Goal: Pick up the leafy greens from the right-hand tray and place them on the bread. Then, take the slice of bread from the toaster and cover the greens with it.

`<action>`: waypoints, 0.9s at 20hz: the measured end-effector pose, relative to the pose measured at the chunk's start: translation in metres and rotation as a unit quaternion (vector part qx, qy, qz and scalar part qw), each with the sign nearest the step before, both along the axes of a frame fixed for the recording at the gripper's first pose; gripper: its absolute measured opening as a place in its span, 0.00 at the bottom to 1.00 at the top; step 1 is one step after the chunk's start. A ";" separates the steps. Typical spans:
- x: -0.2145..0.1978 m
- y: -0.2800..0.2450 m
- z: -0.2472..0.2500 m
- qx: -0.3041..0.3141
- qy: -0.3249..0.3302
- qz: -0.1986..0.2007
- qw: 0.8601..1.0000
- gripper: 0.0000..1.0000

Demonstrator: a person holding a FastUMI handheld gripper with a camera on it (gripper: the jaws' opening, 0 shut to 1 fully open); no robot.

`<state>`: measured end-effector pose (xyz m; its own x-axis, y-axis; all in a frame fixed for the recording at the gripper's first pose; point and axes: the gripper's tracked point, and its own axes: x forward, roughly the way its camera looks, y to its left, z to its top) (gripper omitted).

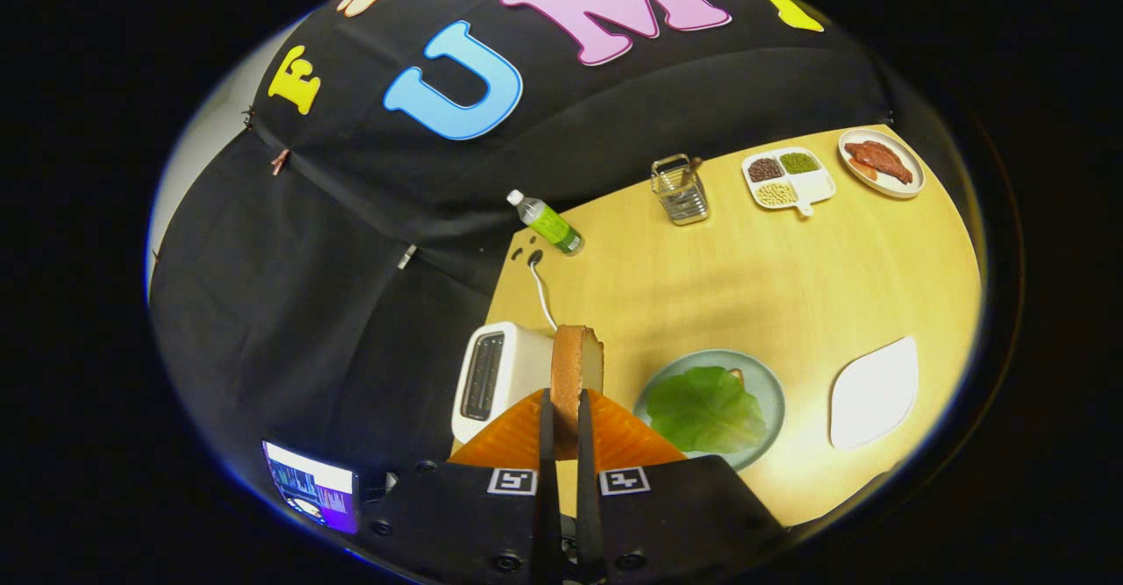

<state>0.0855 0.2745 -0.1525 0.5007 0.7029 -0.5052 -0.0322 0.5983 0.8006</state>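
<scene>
Bottle, grater, divided dish

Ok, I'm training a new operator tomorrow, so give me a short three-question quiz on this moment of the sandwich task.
1. True or false: the leafy greens already lie on the plate.
2. What does the gripper hold? A) a bottle B) a slice of bread C) a tray
3. Fill in: the toaster stands just beside the held ____.

Key:
1. True; bread peeks out beneath them.
2. B; both fingers press on the slice of bread, held upright on its edge.
3. Bread; the slice is clear of the slot.
</scene>
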 end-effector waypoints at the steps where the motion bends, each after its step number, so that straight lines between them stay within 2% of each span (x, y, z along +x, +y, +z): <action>1: -0.005 -0.005 -0.014 -0.008 0.003 0.005 1.000 0.11; 5: -0.019 -0.004 -0.061 -0.028 0.021 0.022 0.999 0.11; 12: -0.023 0.018 -0.094 -0.016 0.024 0.050 0.998 0.11; 15: -0.026 0.021 -0.124 -0.019 0.045 0.063 0.997 0.11; 18: -0.019 0.000 -0.161 -0.046 0.063 0.044 0.996 0.11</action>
